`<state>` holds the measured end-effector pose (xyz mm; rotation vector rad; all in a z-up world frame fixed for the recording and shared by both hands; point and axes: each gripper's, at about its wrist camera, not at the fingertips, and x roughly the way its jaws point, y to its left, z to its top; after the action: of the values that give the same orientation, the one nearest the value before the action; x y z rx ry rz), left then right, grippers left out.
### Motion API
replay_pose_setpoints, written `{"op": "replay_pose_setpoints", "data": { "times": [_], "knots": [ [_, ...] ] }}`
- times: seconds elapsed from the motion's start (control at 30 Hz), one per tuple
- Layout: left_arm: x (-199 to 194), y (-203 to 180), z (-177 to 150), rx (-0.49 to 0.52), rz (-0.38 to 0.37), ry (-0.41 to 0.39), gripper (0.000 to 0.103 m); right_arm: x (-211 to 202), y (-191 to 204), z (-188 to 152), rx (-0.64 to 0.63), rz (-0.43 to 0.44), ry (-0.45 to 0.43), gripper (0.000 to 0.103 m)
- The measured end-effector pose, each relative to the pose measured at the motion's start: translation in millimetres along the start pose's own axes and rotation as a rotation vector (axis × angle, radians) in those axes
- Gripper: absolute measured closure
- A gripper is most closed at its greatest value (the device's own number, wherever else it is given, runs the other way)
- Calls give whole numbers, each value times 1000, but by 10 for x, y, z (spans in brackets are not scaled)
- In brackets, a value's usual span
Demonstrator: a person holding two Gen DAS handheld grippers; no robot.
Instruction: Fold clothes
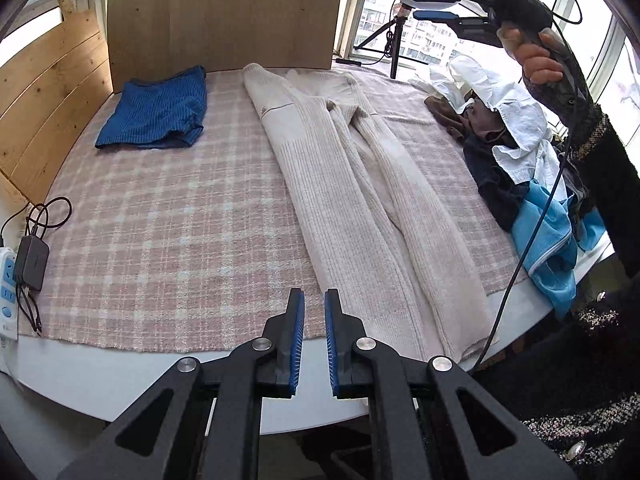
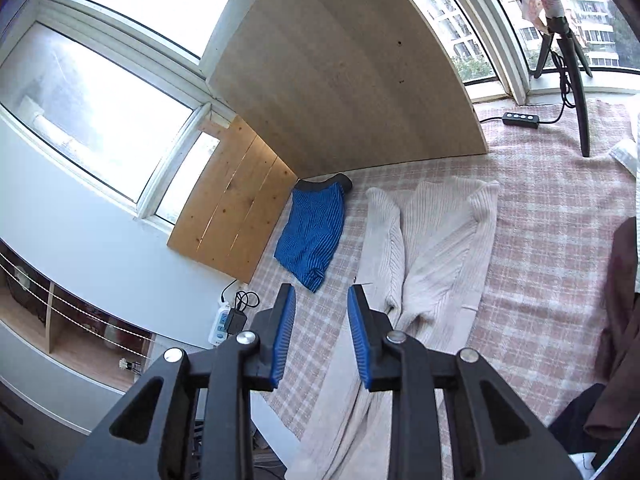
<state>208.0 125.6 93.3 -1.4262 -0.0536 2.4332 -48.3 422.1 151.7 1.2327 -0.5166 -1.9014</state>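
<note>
A long cream ribbed knit garment point(image 1: 352, 184) lies folded lengthwise on the pink plaid blanket point(image 1: 160, 216), running from the back panel to the near edge; it also shows in the right wrist view as the cream garment point(image 2: 436, 252). My left gripper point(image 1: 314, 300) hovers open over the near edge, just left of the knit's hem, holding nothing. A hand holds my right gripper point(image 1: 434, 2) high at the upper right, well above the bed. In its own view the right gripper point(image 2: 321, 294) is open and empty above the cloth.
A folded blue striped garment point(image 1: 156, 110) lies at the back left beside wooden boards point(image 1: 48, 92). A pile of unfolded clothes point(image 1: 516, 160) fills the right side. A power strip with charger point(image 1: 24, 268) sits at the left edge. A ring light tripod point(image 1: 394, 36) stands at the back.
</note>
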Motion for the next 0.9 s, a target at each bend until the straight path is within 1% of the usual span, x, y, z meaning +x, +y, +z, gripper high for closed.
{"op": "replay_pose_setpoints", "data": {
  "times": [0.07, 0.2, 0.3, 0.43, 0.57, 0.63, 0.7, 0.73, 0.77, 0.8, 0.83, 0.9],
  "knots": [
    [44, 14, 9, 44, -37, 15, 95, -187, -17, -405, 30, -62, -8, 76],
    [72, -25, -54, 137, -96, 55, 95, -196, -16, -1224, 77, -198, 22, 76],
    [93, -59, -139, 211, -129, 85, 95, -21, -23, -1608, 77, -266, 71, 76],
    [243, -161, -254, 273, -194, 123, 95, 219, -33, -2106, 75, -355, 138, 76],
    [485, -268, -364, 286, -203, 176, 95, 460, -43, -2604, 73, -443, 205, 76],
    [568, -263, -419, 270, -172, 203, 92, 581, -48, -2853, 72, -488, 239, 76],
    [592, -233, -456, 237, -169, 226, 89, 516, -78, -2873, 78, -483, 221, 76],
    [586, -230, -466, 224, -175, 230, 83, 477, -94, -2875, 82, -479, 210, 74],
    [576, -231, -472, 213, -182, 230, 75, 439, -109, -2878, 85, -475, 199, 63],
    [573, -248, -478, 209, -189, 228, 70, 400, -125, -2880, 88, -471, 188, 55],
    [571, -270, -482, 206, -196, 224, 63, 361, -141, -2883, 92, -467, 177, 44],
    [607, -344, -496, 223, -207, 233, 61, 284, -173, -2888, 98, -458, 156, 44]
  ]
}}
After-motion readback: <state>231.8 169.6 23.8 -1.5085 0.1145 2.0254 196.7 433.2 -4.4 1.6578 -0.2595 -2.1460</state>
